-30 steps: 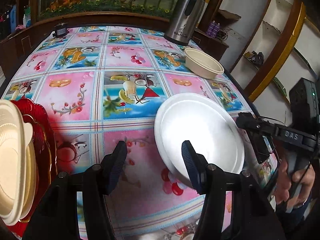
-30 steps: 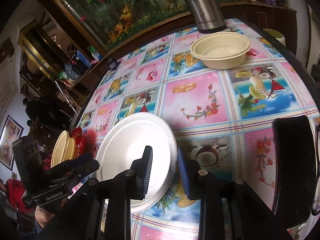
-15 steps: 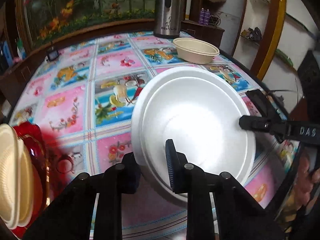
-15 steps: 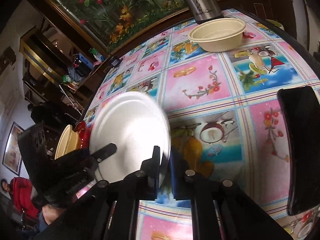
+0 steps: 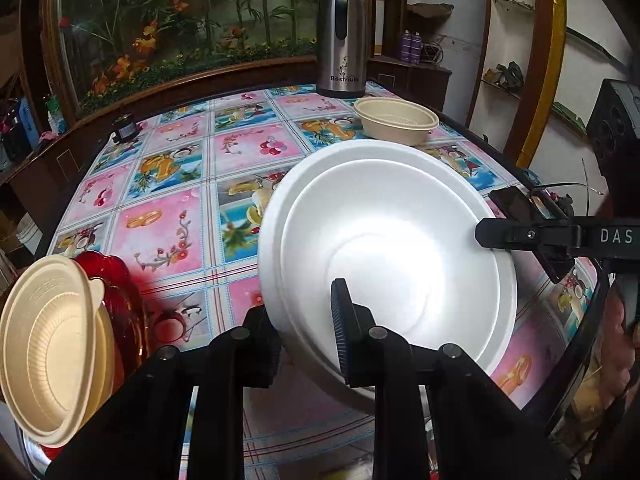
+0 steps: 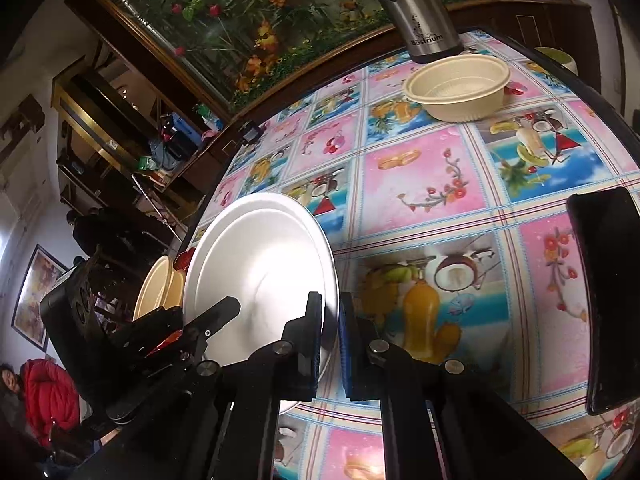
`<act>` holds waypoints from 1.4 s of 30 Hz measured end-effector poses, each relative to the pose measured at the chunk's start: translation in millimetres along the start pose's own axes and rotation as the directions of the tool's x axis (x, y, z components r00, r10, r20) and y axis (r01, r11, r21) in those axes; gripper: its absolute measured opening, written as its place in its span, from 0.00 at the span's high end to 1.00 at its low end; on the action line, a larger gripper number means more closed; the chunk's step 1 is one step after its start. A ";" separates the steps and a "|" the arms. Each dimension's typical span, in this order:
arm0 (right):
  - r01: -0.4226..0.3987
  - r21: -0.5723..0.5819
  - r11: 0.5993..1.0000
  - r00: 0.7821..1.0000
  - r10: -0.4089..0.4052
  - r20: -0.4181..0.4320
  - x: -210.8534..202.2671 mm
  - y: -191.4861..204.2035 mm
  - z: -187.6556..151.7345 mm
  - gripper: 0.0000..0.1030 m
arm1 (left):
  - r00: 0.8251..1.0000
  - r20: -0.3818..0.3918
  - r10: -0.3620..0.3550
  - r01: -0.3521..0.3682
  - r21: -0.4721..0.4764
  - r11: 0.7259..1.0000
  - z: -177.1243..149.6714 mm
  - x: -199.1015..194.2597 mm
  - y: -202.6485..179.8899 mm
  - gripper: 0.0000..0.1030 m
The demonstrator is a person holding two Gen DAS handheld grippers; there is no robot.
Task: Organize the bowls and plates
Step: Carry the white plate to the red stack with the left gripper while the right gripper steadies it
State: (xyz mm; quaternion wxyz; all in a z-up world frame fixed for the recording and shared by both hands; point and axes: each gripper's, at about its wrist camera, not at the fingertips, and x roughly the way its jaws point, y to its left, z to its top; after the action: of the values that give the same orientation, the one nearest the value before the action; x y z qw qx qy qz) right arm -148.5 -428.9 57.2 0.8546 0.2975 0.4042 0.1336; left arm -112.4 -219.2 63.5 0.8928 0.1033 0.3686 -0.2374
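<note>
A white foam plate is tilted up off the patterned table, held by both grippers. My left gripper is shut on its near rim, one finger behind the plate and one in front. In the right wrist view the same white plate stands on edge, and my right gripper is shut on its rim. The right gripper also shows at the plate's right edge in the left wrist view. A beige bowl sits at the table's far side. Beige plates and a red plate stand upright at the left.
A steel thermos stands behind the bowl. A black phone lies near the table's right edge. A small dark jar sits at the far left edge. A person in red sits beyond the table.
Both grippers closed on the white plate's rim, the left on its near side and the right on its right. The plate rose from lying flat on the table to a steep tilt.
</note>
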 end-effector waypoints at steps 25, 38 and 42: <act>-0.126 -0.132 0.983 0.992 0.122 -0.037 32.3 100.4 20.4 0.92 | 0.988 0.117 0.104 -0.083 -0.170 0.982 -9.0 -66.3 89.5 0.81; -0.208 -0.203 0.957 0.976 0.189 -0.105 77.2 170.4 25.6 0.92 | 0.967 0.137 0.213 -0.164 -0.302 0.939 -25.8 -92.9 152.9 0.81; -0.214 -0.215 0.953 0.973 0.188 -0.137 93.5 186.2 21.7 0.92 | 0.962 0.133 0.237 -0.182 -0.335 0.925 -33.7 -95.2 168.3 0.81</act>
State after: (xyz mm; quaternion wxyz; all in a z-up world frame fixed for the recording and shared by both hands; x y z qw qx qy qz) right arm -69.9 -247.1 125.6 0.8404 0.2286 0.4020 0.2824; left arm -107.3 -28.2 108.6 0.9463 -0.0244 0.3108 -0.0854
